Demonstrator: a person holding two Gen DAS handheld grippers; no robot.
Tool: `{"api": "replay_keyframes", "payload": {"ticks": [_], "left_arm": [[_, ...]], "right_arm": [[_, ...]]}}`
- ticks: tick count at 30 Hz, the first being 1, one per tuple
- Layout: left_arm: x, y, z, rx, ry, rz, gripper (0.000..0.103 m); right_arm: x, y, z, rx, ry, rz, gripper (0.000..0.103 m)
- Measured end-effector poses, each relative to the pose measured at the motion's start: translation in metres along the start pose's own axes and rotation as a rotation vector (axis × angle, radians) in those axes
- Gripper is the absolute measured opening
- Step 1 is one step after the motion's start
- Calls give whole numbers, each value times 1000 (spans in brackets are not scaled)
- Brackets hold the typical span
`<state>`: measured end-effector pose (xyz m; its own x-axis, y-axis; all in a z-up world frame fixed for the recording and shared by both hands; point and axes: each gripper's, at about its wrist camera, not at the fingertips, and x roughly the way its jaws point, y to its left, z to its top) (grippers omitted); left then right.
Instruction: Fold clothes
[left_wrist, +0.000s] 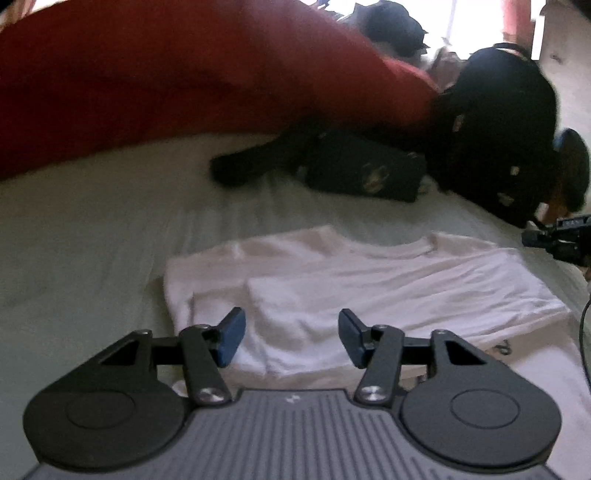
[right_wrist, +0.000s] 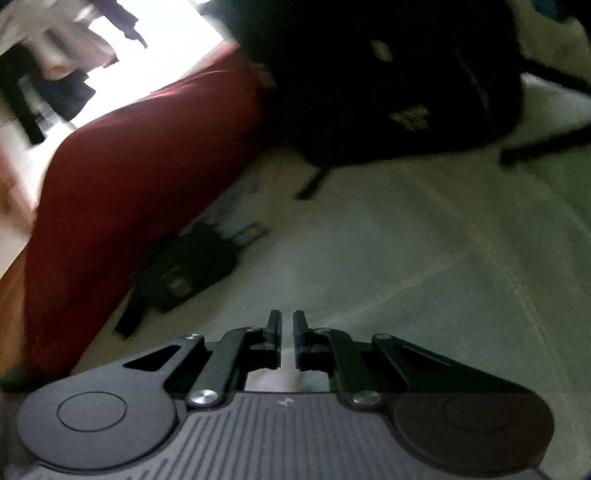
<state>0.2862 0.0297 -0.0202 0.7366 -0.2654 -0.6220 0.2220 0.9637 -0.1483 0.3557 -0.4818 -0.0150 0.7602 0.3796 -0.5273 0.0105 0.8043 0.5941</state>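
White shirt (left_wrist: 369, 291) lies partly folded, sleeve turned in, mid-bed, handy for the next fold. Left gripper (left_wrist: 291, 341) hovers over its near edge, jaws wide, empty. Right gripper (right_wrist: 287, 341) nearly closed, empty, over bare sheet (right_wrist: 424, 258).

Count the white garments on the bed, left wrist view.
1: a white t-shirt, partly folded, lying on the bed sheet just ahead of the open left hand-held gripper. More could be hidden under the dark pile behind.

bed sheet (left_wrist: 92, 229) pale green; window (right_wrist: 155, 33) glaring; red cover (left_wrist: 166, 74)
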Motion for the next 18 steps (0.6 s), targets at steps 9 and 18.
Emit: {"api": "replay_keyframes", "payload": {"ticks": [9,18], "left_arm": [[13,-20,-19,140,56,5,67],[0,-43,-3,230,-8,11,78]], "right_arm": [[-20,54,-57,-310,118,-21,14],[-17,99,-99,-581,134,-120,21]]}}
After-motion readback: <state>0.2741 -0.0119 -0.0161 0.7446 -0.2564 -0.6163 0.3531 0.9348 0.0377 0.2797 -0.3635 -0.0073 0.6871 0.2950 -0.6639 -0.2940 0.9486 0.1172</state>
